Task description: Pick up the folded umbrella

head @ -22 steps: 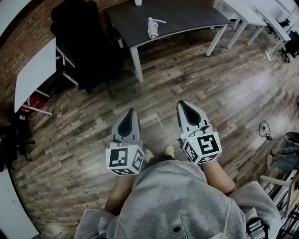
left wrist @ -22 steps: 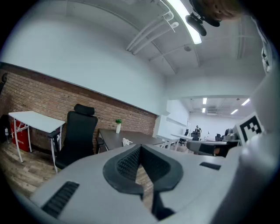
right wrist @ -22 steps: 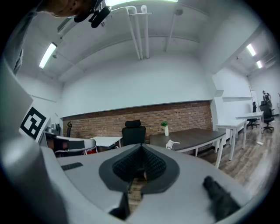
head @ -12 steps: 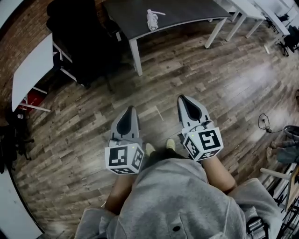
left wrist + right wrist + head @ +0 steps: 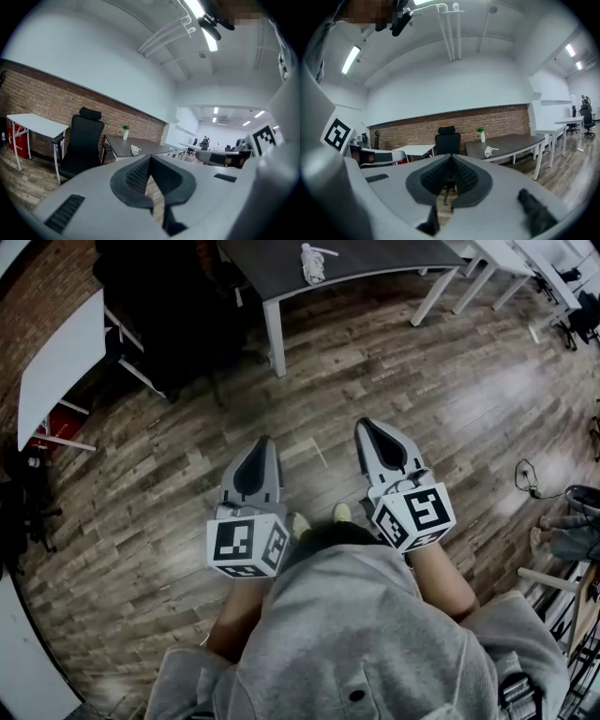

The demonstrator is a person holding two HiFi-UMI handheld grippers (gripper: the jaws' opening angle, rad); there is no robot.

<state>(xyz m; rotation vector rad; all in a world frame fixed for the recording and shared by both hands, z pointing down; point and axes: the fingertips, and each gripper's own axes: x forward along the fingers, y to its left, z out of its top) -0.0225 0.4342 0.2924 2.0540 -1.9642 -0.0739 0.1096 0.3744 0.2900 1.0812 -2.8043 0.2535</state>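
Observation:
A white folded umbrella (image 5: 312, 261) lies on a dark grey table (image 5: 375, 259) at the top edge of the head view, far from both grippers. It shows small in the left gripper view (image 5: 135, 150) and in the right gripper view (image 5: 489, 151). My left gripper (image 5: 264, 440) and right gripper (image 5: 364, 424) are held side by side over the wooden floor, in front of the person's body, pointing toward the table. Each has its jaws closed together with nothing between them, seen also for the left gripper (image 5: 151, 157) and the right gripper (image 5: 451, 156) in their own views.
A black office chair (image 5: 159, 296) stands left of the dark table, beside a white side table (image 5: 61, 362). More white desks (image 5: 506, 259) are at the top right. A cable (image 5: 530, 479) lies on the floor at right. A small potted plant (image 5: 482, 133) stands on the dark table.
The dark table and umbrella have slid up toward the top edge of the head view. Both grippers stay shut and side by side.

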